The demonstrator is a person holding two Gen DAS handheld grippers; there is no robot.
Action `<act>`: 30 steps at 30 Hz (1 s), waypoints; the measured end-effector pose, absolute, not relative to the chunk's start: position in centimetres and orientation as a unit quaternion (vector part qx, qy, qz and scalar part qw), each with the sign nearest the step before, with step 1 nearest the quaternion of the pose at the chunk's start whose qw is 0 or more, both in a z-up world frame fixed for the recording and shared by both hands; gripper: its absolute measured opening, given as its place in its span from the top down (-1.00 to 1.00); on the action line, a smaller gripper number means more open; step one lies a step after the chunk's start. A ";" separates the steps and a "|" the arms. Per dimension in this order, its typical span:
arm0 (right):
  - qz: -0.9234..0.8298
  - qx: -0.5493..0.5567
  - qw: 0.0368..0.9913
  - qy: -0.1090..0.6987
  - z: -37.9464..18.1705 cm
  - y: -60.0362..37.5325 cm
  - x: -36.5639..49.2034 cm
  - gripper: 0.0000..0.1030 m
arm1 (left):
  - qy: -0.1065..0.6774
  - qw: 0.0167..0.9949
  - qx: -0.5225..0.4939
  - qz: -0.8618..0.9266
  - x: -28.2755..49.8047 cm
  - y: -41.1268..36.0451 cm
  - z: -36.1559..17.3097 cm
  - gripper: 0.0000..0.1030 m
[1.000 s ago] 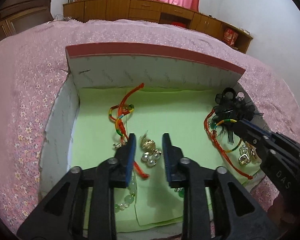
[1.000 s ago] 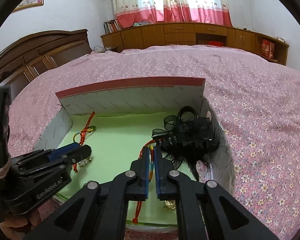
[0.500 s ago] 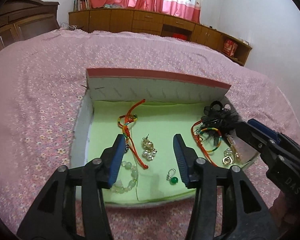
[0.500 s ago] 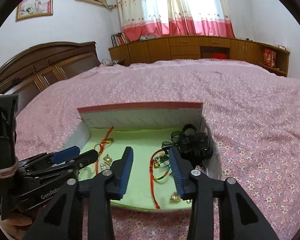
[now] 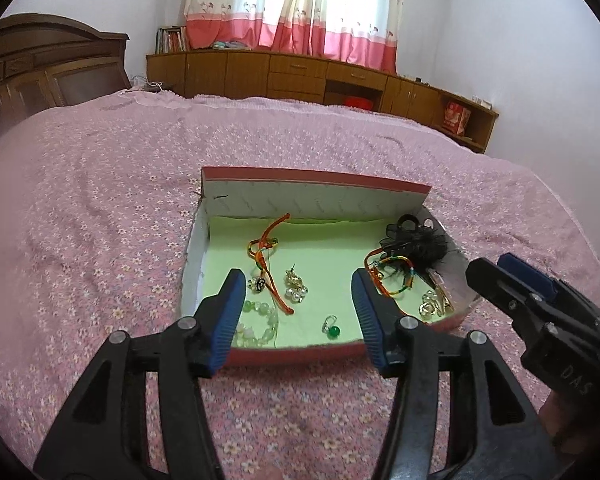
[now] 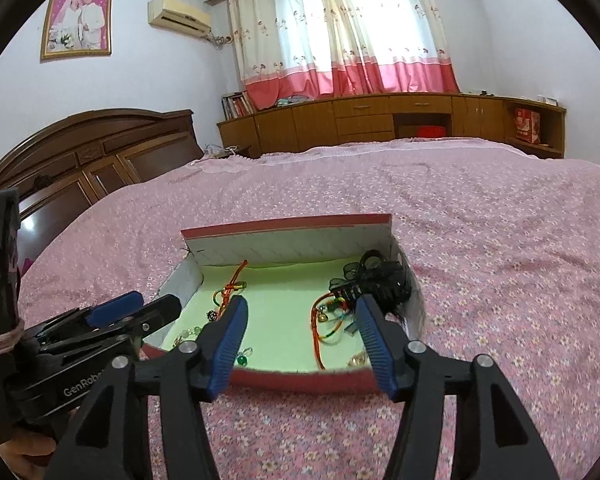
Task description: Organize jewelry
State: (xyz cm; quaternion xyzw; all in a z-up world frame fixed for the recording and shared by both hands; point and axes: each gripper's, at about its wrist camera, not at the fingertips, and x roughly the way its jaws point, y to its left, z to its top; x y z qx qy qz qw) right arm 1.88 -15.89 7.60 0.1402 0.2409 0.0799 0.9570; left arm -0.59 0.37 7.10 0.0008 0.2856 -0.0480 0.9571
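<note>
An open red box [image 5: 316,178] with a green lining lies on the bed; it also shows in the right wrist view [image 6: 288,226]. Inside lie a red cord bracelet [image 5: 266,256], pearl earrings [image 5: 295,284], a green bead bracelet [image 5: 258,320], a green earring [image 5: 332,328], a multicolour bangle [image 5: 396,276], gold earrings [image 5: 432,304] and a black hair bow [image 5: 416,244]. My left gripper [image 5: 298,312] is open and empty, above the box's near edge. My right gripper [image 6: 300,332] is open and empty, also above the near edge.
The pink flowered bedspread [image 5: 100,240] surrounds the box. A wooden headboard [image 6: 92,152] stands at the left and low wooden cabinets [image 6: 380,120] line the far wall under curtains.
Both grippers have opened wide and drawn back and up out of the box. The right gripper let go of the multicolour bangle, which now lies in the box.
</note>
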 end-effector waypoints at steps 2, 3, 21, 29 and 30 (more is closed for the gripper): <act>0.073 0.141 0.958 0.237 7.5 -16.0 1.2 -0.23 | 0.281 0.959 -0.001 -0.044 -1.0 0.4 7.1 0.02; 0.070 0.141 0.959 0.235 7.4 -16.0 0.8 -0.25 | 0.280 0.959 -0.002 -0.042 -1.2 0.5 7.0 0.00; 0.050 0.121 0.965 0.226 5.2 -15.4 -2.8 -0.30 | 0.287 0.958 -0.002 -0.008 -3.7 1.0 5.5 -0.01; 0.051 0.121 0.965 0.229 4.9 -15.4 -3.0 -0.30 | 0.279 0.960 -0.004 0.000 -4.1 1.1 5.7 -0.01; 0.051 0.122 0.964 0.230 4.9 -15.4 -3.0 -0.30 | 0.280 0.960 -0.003 -0.002 -4.1 1.1 5.7 -0.01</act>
